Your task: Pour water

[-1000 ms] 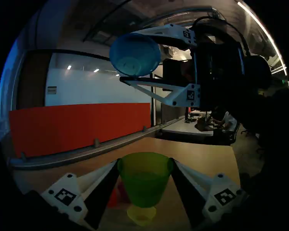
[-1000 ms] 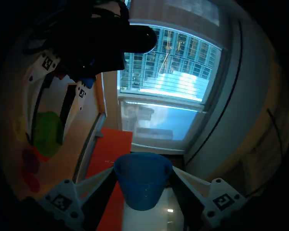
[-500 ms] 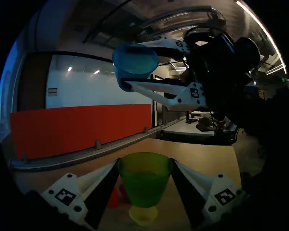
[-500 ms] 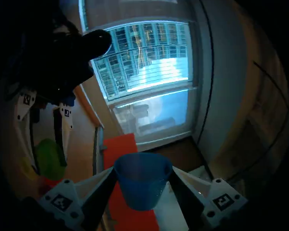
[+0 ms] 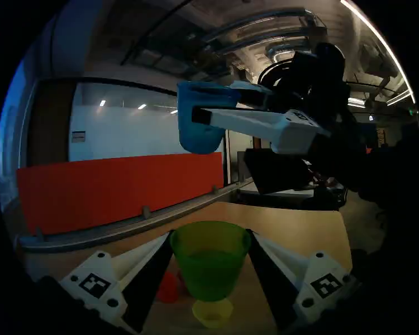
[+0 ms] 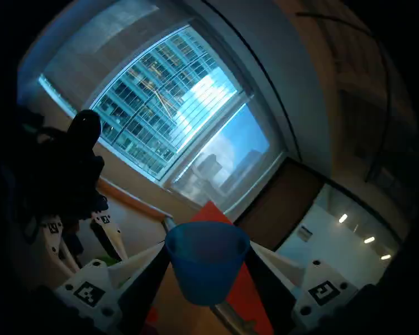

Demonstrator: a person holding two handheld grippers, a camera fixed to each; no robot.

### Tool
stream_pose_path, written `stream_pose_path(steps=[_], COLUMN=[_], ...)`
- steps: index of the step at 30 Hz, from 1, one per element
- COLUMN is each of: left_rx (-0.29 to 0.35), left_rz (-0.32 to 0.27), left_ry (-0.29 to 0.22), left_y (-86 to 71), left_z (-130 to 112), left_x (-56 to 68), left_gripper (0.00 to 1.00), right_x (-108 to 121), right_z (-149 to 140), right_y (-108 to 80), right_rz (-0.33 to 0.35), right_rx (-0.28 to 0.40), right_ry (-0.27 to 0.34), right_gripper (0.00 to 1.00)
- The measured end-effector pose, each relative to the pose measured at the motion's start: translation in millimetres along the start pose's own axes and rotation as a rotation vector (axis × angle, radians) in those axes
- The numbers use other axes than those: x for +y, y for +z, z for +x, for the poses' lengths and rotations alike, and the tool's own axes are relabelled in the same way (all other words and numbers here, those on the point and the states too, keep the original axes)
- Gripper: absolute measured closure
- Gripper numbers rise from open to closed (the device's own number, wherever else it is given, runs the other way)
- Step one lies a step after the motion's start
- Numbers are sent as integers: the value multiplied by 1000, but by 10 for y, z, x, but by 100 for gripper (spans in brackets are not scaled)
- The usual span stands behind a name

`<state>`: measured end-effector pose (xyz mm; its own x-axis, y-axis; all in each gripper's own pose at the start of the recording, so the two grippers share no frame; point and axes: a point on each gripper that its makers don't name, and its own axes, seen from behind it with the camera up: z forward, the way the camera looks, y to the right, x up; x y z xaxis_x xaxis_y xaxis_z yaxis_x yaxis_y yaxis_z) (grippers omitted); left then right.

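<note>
— Holding how many cups?
— Two. The left gripper (image 5: pixel 210 241) pinches one green cup (image 5: pixel 210 262) with water in it. The right gripper (image 6: pixel 208 247) pinches one blue cup (image 5: pixel 198 125), upright, higher up.

The left gripper (image 5: pixel 209 237) clamps a green cup (image 5: pixel 210 268) upright between both fingers, with liquid standing partway up inside it, above a wooden table (image 5: pixel 299 223) on which a small yellow cup (image 5: pixel 212 312) sits just below the green one and a red thing (image 5: pixel 167 287) (too dim to name) lies beside it. Higher up and farther off, the right gripper (image 5: pixel 201 106) grips a blue cup (image 5: pixel 201 125) that hangs roughly upright, well apart from the green cup. Behind the table runs an orange panel (image 5: pixel 114 187).
</note>
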<state>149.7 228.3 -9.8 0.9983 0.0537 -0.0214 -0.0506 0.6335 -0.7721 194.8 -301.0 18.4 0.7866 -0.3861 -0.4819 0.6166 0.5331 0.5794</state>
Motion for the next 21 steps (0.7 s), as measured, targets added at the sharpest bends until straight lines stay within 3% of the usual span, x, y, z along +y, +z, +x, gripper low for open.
stream_pose_path(steps=[12, 15, 21], left_rx=[1, 0, 0], left_rz=[7, 11, 19], left_ry=[8, 9, 11], left_y=[-20, -22, -39], left_z=[36, 42, 41], left_x=[-1, -7, -18], left_gripper=[11, 11, 11], right_x=[-64, -64, -49], right_z=[156, 166, 107], right_y=[-47, -67, -99], right_rz=[55, 72, 67], right_rx=[20, 18, 8], right_ry=[465, 536, 552], right_gripper=[10, 9, 9])
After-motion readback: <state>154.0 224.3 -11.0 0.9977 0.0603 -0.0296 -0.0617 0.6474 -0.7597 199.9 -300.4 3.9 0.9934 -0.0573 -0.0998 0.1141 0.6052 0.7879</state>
